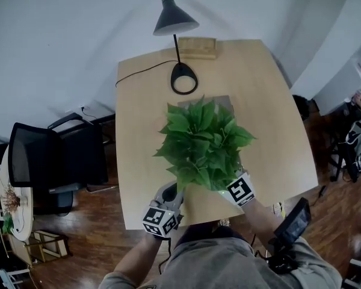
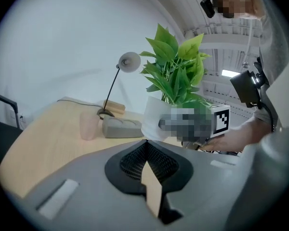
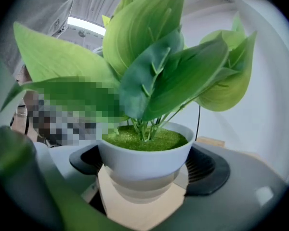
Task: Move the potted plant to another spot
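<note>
Potted plant (image 1: 201, 143), leafy green, white pot, tight in right tool (image 3: 143, 174); left tool (image 2: 145, 146) closed.

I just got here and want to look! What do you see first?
A big leafy potted plant pops out first, near the table's front edge, its white pot between the right gripper's jaws. Behind it, a black lamp stands at the table's far edge.
</note>
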Motion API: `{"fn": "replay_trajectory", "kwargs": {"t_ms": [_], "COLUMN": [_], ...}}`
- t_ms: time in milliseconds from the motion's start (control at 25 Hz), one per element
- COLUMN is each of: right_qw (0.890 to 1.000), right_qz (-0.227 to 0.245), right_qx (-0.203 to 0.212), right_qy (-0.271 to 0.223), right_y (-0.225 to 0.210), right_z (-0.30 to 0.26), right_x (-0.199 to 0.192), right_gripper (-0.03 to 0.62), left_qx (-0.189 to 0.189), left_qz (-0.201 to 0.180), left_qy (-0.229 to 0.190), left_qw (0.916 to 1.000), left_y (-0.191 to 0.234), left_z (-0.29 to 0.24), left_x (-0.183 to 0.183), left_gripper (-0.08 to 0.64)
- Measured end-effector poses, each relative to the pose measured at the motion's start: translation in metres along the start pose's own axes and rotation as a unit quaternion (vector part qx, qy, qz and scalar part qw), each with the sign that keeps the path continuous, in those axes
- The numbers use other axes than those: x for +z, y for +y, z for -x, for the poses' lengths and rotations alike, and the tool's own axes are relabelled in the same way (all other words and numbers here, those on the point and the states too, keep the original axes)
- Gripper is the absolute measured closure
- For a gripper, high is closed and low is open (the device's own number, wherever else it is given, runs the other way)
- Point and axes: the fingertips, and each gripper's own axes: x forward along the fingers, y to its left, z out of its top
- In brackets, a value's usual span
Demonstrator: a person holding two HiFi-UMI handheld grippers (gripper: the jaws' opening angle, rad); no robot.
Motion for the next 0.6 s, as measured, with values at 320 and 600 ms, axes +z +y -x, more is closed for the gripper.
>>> {"fn": "replay_trajectory", "kwargs": {"t_ms": [320, 600], "right_qw": [0.999, 0.996], "right_qz": [0.02, 0.029], "right_qx": [-0.041, -0.083], "right_qy": [-0.012, -0.012], "right_y": [-0.04, -0.061], "right_z": [0.024, 0.048], "right_x": [0.04, 0.055], "right_gripper": [0.072, 0.072], "left_qx": [-0.04, -0.081], "left_qz": [-0.062, -0.09], "left_qy": [-0.064, -0.093], "left_qw": [0.9952, 0.9883], "left_y": [-0.022, -0.044], "left_z": [-0.034, -0.051], "left_x": [0.079, 0.118], "left_gripper": [0.566, 0.566]}}
